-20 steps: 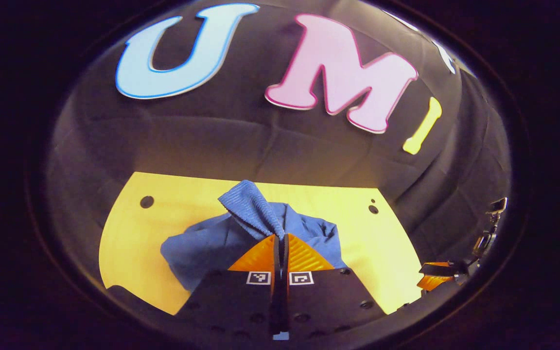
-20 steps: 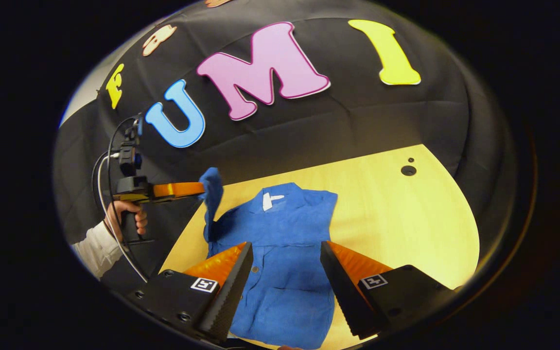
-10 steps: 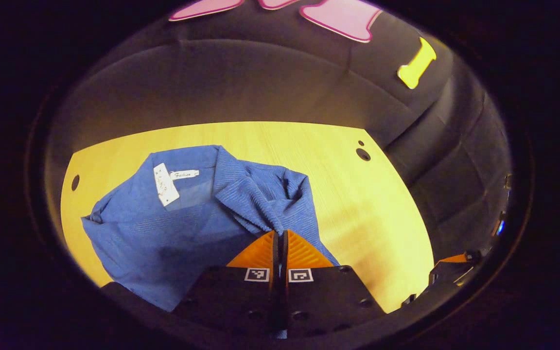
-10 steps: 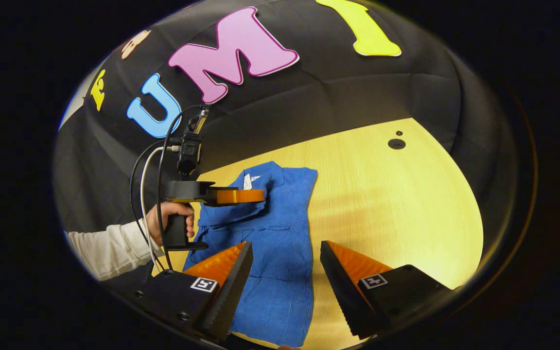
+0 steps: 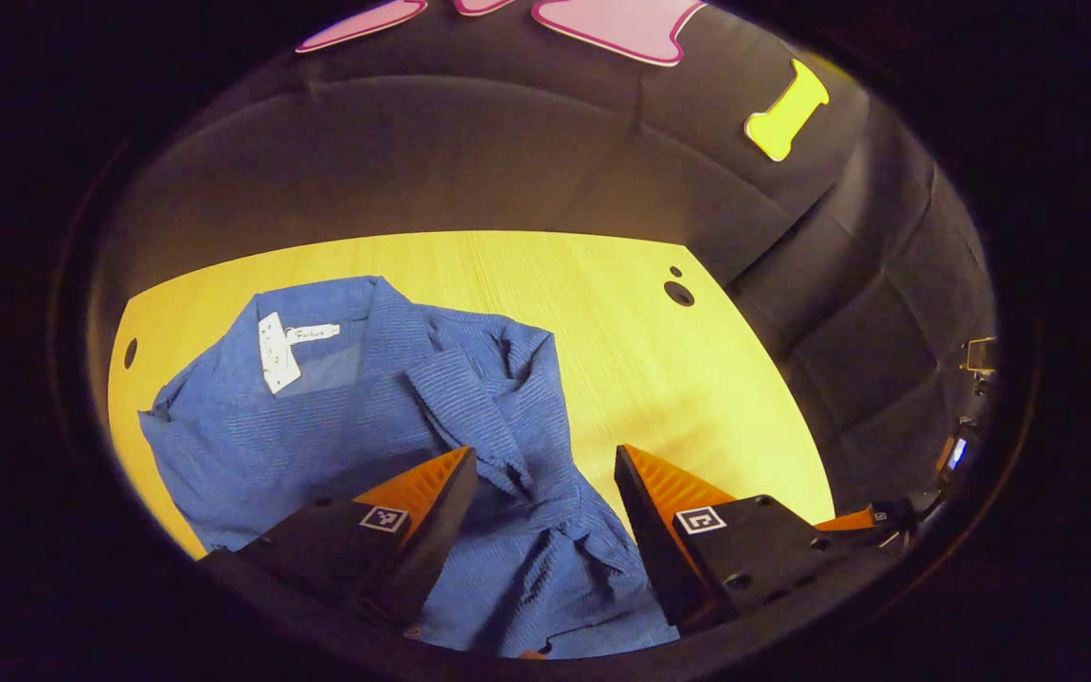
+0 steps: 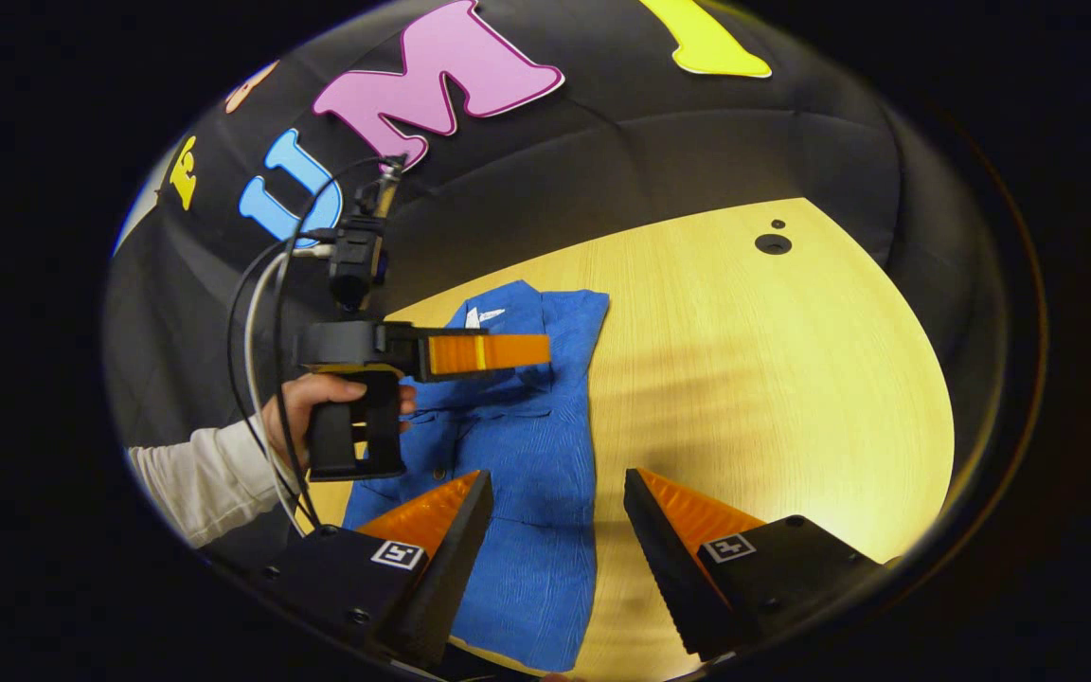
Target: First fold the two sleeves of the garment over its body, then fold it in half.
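On the yellow table lies a blue shirt, spread flat near the left side of the table as the right gripper view shows it. Its collar end, with a white tag, points away toward the black wall, and its bottom hem points toward the person. So the shirt's long way runs from near to far.

Over the shirt hangs the left gripper. Its two orange fingers are wide apart and hold nothing. Between them a sleeve lies bunched across the front of the shirt. I think the fingers are apart because the sleeve is now lying where it should, on top of the body. It looks a bit crumpled, not smooth.

From the right gripper view, a hand in a white sleeve holds the left gripper by its black handle, level above the shirt's upper part.

Closer in, the right gripper waits near the shirt's lower end. Its fingers are wide apart too and hold nothing. It sits low and near, maybe so it stays out of the way.

Both long edges of the shirt look straight here, so I think both sleeves are folded in. Folding the shirt in half is probably the next job, hem up toward collar.
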